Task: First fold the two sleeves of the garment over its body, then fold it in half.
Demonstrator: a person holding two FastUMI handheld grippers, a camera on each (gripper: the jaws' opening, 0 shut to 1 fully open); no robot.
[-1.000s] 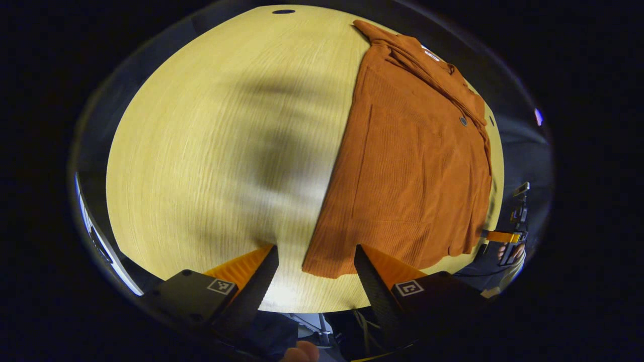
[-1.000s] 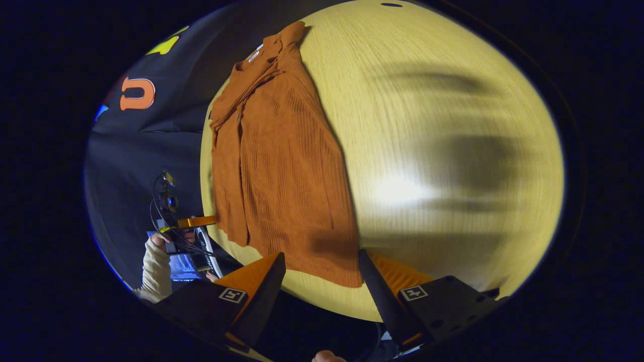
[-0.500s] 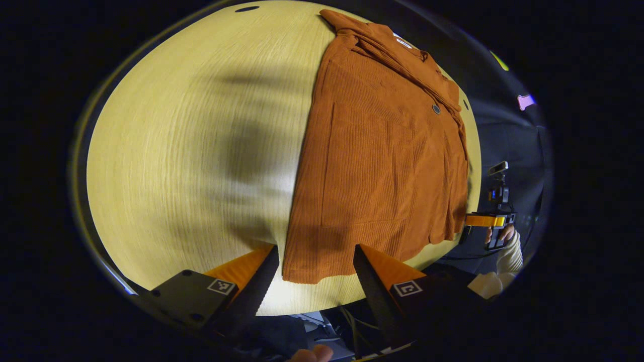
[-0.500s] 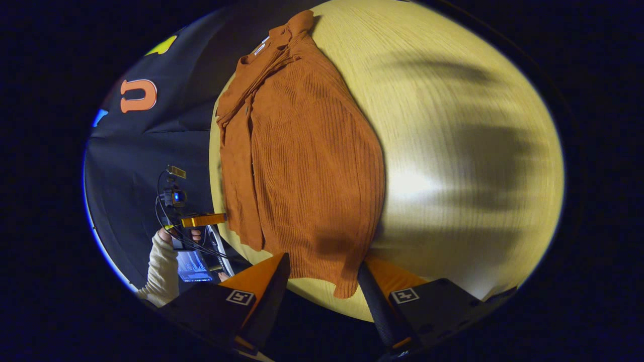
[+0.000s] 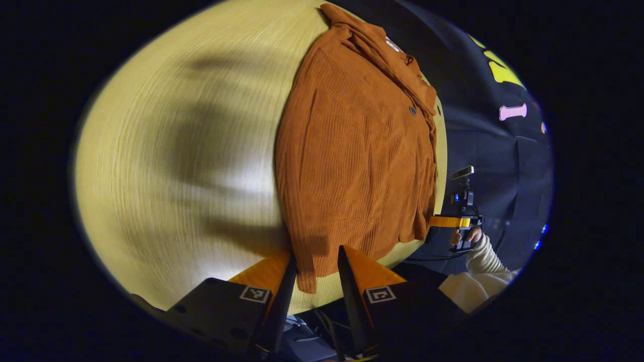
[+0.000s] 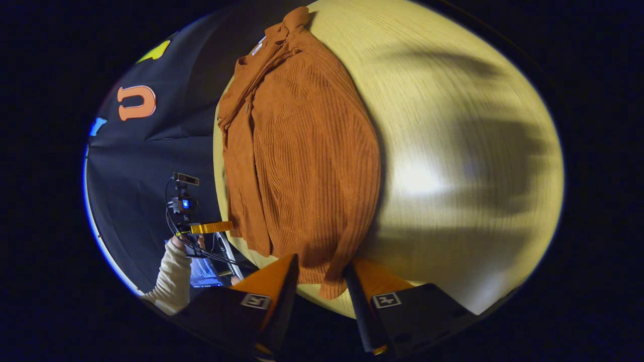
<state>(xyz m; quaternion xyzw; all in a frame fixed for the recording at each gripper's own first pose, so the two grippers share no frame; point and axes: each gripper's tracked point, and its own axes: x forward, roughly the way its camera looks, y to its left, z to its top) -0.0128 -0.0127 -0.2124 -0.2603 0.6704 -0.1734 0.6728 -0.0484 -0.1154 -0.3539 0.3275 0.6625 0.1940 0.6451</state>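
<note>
Left gripper [image 5: 313,269] at the tabletop's [image 5: 166,151] near edge, fingers narrowed around the garment's [image 5: 352,151] hem corner, contact uncertain, garment lying flat along the tabletop's side edge, right gripper [image 6: 320,274] likewise astride the other hem corner, grip unclear.

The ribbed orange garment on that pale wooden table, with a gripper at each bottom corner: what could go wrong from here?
1. Each gripper, left and right, has just a corner of the ribbed orange garment between its fingers, so the hem might slip out when lifted.
2. The garment lies along the pale wooden table's edge; a pull could drag it off.
3. Lifting may undo the folded sleeves.
</note>
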